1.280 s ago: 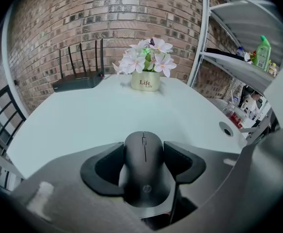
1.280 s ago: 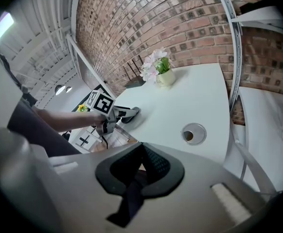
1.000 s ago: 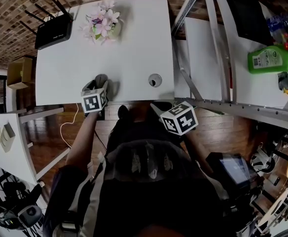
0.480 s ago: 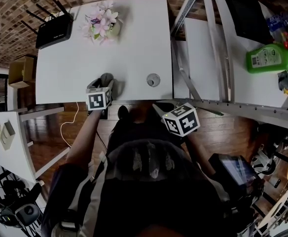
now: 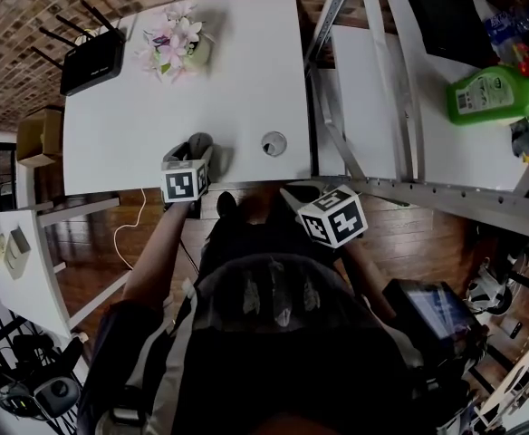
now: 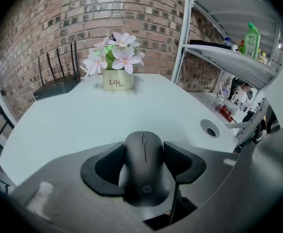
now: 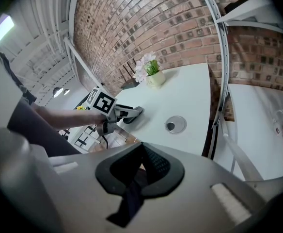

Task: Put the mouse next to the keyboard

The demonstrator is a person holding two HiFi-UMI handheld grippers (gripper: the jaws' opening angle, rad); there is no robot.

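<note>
We are holding one black mouse [image 6: 144,171] in the left gripper [image 6: 144,152]. Its two jaws are squeezing the mouse from both sides, and the wheel end is pointing away from us. The mouse is sitting low over the near edge of the white table [image 5: 237,80], a little left of the middle. We cannot tell if it is touching the table top.

Just to the right of the mouse, one round hole [image 5: 274,143] is showing in the table. At the far side, one small pot of pink and white flowers [image 6: 117,80] is standing. One black router [image 5: 92,60] is lying at the far left corner, with its thin sticks pointing up.

We are holding the right gripper [image 7: 141,164] off the table, near its front right corner. Its two jaws are pressing together with nothing between them.

To the right of the table, a white metal shelf [image 5: 382,107] is standing by the brick wall [image 6: 146,18]. One big green bottle [image 5: 491,93] is lying on that shelf, well apart from the mouse.
</note>
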